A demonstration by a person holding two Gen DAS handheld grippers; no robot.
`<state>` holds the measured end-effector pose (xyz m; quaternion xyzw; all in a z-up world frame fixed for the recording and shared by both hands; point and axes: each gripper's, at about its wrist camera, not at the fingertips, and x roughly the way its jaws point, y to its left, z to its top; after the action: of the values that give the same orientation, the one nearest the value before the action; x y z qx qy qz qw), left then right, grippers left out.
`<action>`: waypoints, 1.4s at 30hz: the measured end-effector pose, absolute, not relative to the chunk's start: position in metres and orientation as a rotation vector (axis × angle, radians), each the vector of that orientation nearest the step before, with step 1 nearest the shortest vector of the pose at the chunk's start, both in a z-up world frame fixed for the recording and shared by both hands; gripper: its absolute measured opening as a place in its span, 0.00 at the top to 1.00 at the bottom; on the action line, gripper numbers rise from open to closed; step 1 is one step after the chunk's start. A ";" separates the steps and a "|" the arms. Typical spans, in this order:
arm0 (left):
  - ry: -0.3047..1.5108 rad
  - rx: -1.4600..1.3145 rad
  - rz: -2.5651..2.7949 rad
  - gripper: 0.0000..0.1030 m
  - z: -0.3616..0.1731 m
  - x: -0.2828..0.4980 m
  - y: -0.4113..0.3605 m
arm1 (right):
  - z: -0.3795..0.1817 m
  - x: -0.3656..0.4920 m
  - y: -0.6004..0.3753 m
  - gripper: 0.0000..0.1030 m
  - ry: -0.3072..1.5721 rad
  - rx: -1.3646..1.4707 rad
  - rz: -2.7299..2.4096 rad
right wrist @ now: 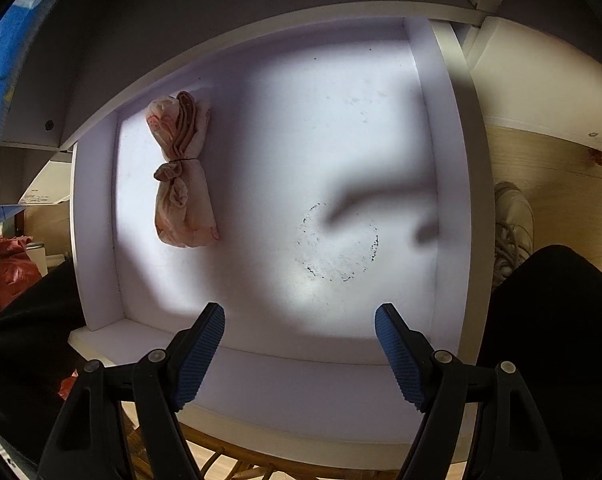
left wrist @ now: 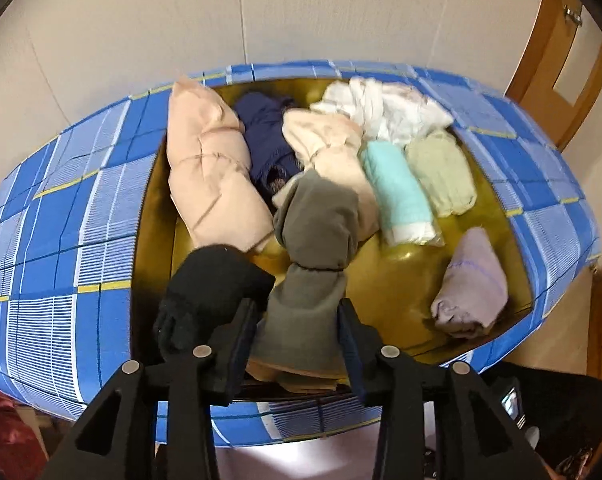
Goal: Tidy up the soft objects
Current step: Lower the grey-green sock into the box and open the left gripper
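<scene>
Nine soft bundles lie in the brown tray (left wrist: 397, 256) on the blue plaid cloth (left wrist: 61, 240). The left gripper (left wrist: 299, 324) grasps the olive bundle (left wrist: 313, 232), banded at its waist, long axis running away from the fingers. The right gripper (right wrist: 301, 332) hangs unclenched over the white drawer (right wrist: 445, 160); one pink knit bundle (right wrist: 183, 172), likewise banded, lies lengthwise along its left wall

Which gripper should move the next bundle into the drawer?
Left. The left gripper already straddles the grey-green sock bundle in the tray; the right gripper hangs open over the white drawer.
</scene>
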<state>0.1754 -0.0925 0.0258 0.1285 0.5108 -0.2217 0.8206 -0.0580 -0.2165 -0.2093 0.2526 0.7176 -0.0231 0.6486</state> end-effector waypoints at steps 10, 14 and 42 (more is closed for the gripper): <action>1.079 0.423 -0.369 0.60 0.017 0.190 -0.120 | -0.214 -0.058 -0.217 0.24 1.642 0.573 -0.053; 1.082 0.458 -0.319 0.60 0.013 0.192 -0.117 | -0.212 -0.057 -0.217 0.24 1.634 0.572 -0.048; 0.955 0.304 -0.420 0.60 0.030 0.078 -0.051 | -0.223 -0.059 -0.217 0.23 1.663 0.529 -0.081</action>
<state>0.0779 -0.0509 0.0299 0.1448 0.4541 -0.2000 0.8560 -0.0594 -0.2172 -0.2229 0.2322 0.7299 -0.0353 0.6420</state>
